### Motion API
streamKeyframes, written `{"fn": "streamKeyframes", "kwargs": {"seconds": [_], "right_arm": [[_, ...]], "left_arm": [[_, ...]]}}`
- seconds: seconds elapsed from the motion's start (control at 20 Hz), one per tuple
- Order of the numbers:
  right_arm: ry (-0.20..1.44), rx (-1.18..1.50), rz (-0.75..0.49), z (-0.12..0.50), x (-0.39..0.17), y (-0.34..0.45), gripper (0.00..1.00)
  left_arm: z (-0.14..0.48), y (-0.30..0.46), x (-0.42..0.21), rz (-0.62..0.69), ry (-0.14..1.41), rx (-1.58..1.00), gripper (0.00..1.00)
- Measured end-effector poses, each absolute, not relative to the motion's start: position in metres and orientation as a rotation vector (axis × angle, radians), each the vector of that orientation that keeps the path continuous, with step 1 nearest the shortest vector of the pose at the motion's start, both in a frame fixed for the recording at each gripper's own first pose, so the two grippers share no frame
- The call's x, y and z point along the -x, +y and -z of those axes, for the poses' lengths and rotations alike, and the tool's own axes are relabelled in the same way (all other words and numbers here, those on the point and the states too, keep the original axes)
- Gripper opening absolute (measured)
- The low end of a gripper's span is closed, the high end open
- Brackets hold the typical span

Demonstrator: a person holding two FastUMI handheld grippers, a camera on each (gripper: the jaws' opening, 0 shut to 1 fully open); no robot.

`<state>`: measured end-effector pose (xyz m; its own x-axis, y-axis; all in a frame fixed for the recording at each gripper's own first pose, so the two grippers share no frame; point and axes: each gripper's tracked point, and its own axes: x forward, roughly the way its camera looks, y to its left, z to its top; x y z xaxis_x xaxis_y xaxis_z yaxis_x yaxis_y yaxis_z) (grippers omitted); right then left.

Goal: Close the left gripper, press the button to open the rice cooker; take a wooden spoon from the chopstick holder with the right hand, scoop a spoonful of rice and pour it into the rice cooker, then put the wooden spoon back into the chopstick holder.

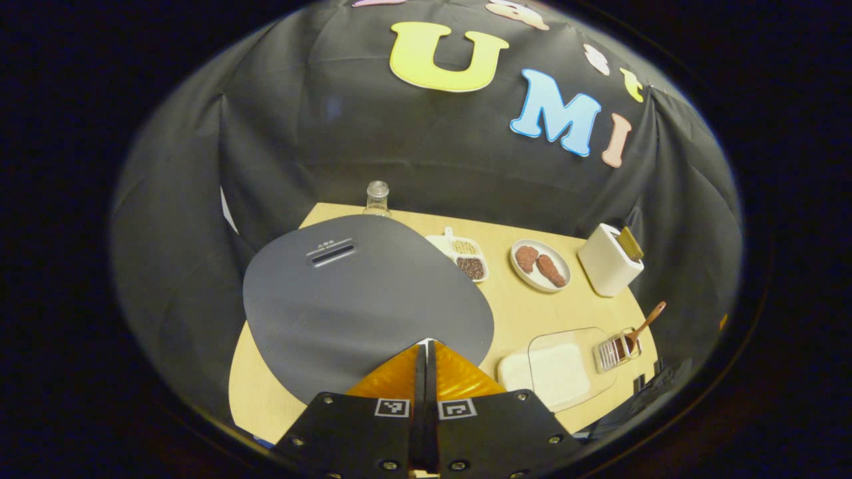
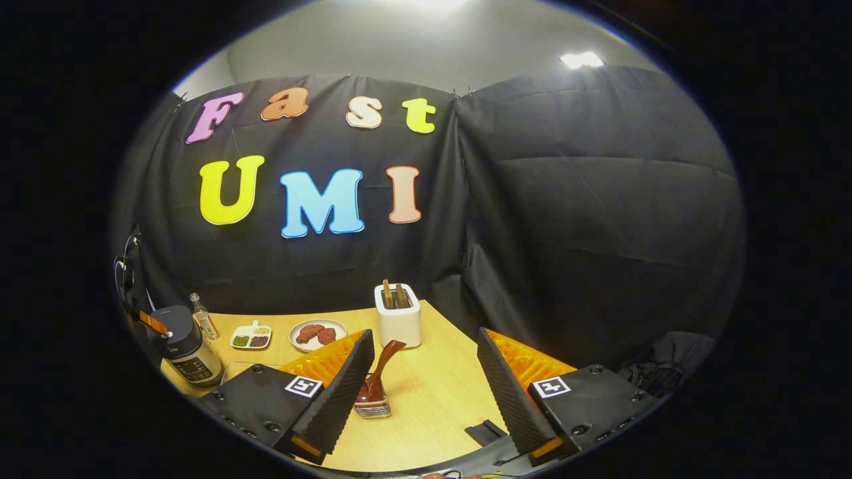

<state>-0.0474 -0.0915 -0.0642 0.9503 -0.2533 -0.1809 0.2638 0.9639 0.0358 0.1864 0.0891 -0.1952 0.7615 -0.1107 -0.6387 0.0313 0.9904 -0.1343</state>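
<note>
Fingers of the left gripper (image 1: 426, 372) sit pressed flat together at the bottom of the left gripper view, clenched on nothing, and we see them poised just above the near edge of the rice cooker (image 1: 363, 303), whose grey lid is down. To the right of those fingers, on the wooden table (image 1: 532, 309), we make out a clear container of rice (image 1: 562, 369), and just beyond it the chopstick holder (image 1: 616, 349) with the wooden spoon (image 1: 647, 322) leaning out of it. Farther back we find a divided dish of grains (image 1: 466, 258), a plate of brown food (image 1: 540, 265), a white toaster (image 1: 609, 259) and a glass bottle (image 1: 377, 198) at the far edge. In the right gripper view we see the right gripper (image 2: 426, 386) spread wide and released, its fingers well apart, with the spoon and its holder standing on the table between them, nearer the left finger and touching neither. Beyond them stands the toaster, and far off to the left the rice cooker.
</note>
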Motion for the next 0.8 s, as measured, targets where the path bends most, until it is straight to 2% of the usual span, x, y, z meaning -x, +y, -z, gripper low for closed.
{"fn": "streamKeyframes", "kwargs": {"seconds": [0.8], "right_arm": [[0.164, -0.03, 0.286, 0.065, 0.051, -0.091, 0.99]], "left_arm": [[0.203, 0.089, -0.182, 0.08, 0.704, 0.012, 0.02]]}}
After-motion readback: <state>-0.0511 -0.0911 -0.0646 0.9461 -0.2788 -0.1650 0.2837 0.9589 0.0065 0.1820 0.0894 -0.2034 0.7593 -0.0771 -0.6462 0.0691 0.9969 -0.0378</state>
